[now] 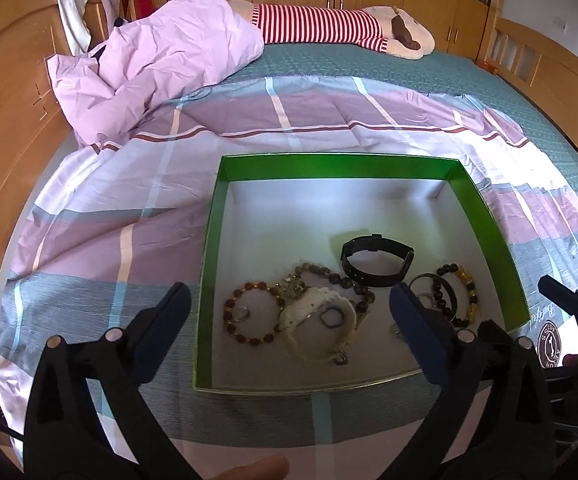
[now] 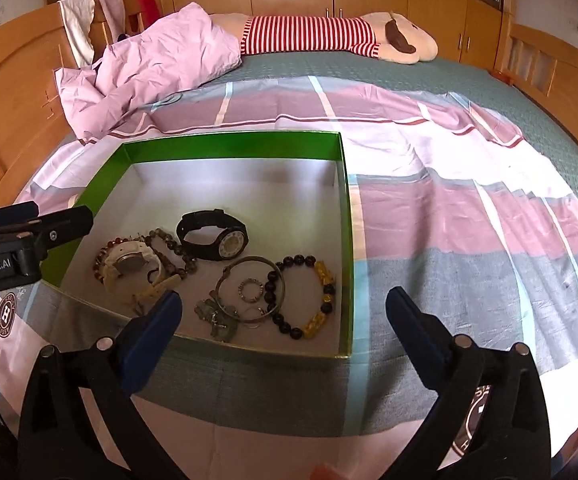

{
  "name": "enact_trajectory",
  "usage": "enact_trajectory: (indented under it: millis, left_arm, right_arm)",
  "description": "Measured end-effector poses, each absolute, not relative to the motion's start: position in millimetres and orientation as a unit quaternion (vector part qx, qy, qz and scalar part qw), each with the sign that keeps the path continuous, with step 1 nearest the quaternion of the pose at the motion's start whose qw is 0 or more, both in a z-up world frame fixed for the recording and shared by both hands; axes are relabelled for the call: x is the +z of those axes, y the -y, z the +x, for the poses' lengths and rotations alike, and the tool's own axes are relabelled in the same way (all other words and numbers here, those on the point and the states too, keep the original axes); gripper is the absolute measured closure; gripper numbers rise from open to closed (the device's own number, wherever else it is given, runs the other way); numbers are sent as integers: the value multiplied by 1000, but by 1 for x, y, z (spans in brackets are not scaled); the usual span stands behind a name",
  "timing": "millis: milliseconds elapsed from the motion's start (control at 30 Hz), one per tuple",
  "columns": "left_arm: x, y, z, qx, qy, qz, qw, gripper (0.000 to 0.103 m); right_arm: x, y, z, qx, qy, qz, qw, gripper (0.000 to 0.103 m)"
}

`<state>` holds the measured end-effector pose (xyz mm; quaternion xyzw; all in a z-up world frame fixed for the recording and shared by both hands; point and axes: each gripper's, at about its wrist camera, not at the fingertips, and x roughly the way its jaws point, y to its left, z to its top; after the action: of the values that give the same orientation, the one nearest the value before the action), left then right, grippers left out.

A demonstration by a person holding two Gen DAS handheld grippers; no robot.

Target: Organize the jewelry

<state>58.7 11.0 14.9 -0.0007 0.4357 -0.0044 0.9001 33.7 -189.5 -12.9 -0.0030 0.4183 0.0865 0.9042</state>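
Observation:
A green box [image 1: 211, 264] with a silver floor lies on the bed; it also shows in the right wrist view [image 2: 347, 240]. In it lie a black watch [image 1: 375, 258] [image 2: 213, 236], a brown bead bracelet [image 1: 249, 316], a white bracelet [image 1: 317, 326], a black and yellow bead bracelet [image 2: 305, 296] [image 1: 459, 292], a metal bangle [image 2: 251, 288] and small rings. My left gripper [image 1: 289, 314] is open and empty above the box's near edge. My right gripper [image 2: 283, 318] is open and empty at the box's near right corner.
The box rests on a pink, grey and white checked sheet [image 1: 109, 208]. A crumpled pink quilt [image 1: 169, 48] and a striped plush toy [image 1: 329, 24] lie at the far side. Wooden bed frames [image 1: 5, 92] rise left and right. A white printed bag [image 2: 7, 316] lies between the grippers.

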Motion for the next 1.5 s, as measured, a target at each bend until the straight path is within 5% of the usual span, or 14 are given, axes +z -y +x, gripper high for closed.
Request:
enact_trajectory:
  millis: [1500]
  left_arm:
    - [14, -13, 58, -18, -447, -10, 894, 4]
  right_arm:
    - [-16, 177, 26, 92, -425, -16, 900, 3]
